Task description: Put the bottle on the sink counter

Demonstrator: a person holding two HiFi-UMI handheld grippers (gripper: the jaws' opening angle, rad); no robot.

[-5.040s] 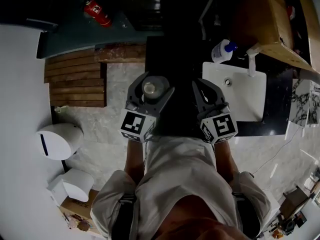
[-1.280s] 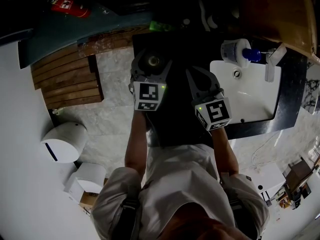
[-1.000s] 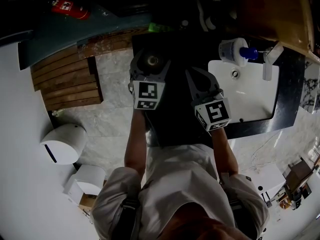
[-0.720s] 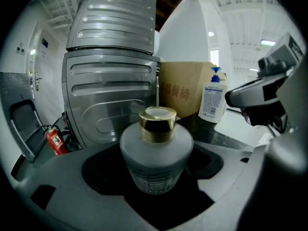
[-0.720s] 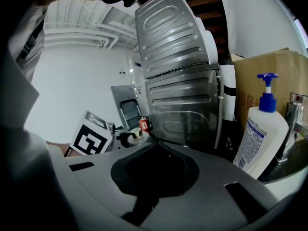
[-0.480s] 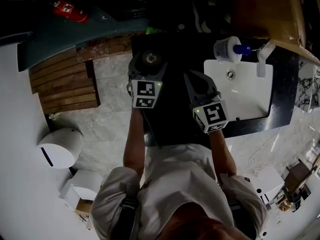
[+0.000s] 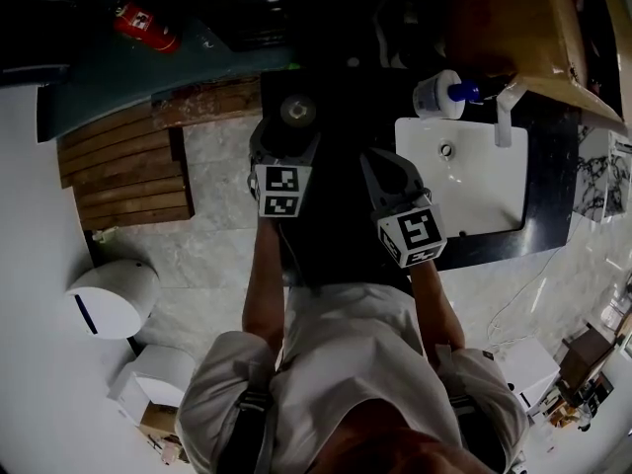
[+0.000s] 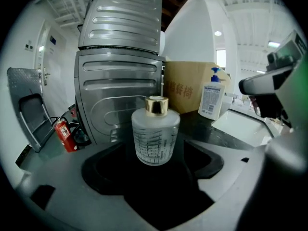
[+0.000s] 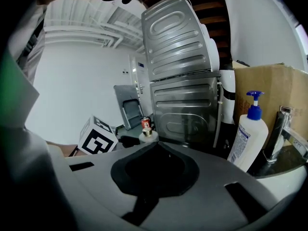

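A: Item one?
B: Left hand-held gripper (image 7: 294, 131), clenched on the bottle (image 8: 155, 134). Frosted glass, gold cap, upright, set between the jaws over the dark tabletop (image 7: 336, 240). Whether its base touches the tabletop cannot be told.

A: Item two?
B: Right hand-held gripper (image 9: 158, 144), jaws together, nothing between them. It sits just beside the left one, on that one's right, also over the tabletop.

A: Ahead of the left hand-held gripper?
B: A stack of two ribbed metal appliances (image 8: 120, 76), close behind the bottle. Low to the left of it, a red fire extinguisher (image 8: 62, 134). To the right, a cardboard box (image 8: 187, 93).

A: By the right hand-held gripper?
B: A white sink basin (image 7: 474, 200), let into the tabletop, to its right. Ahead and to the right, a white pump dispenser (image 9: 248, 138) with a blue head, then the tap (image 9: 274, 129) next along. The bottle is well apart from the basin, on the far side of the right hand-held gripper.
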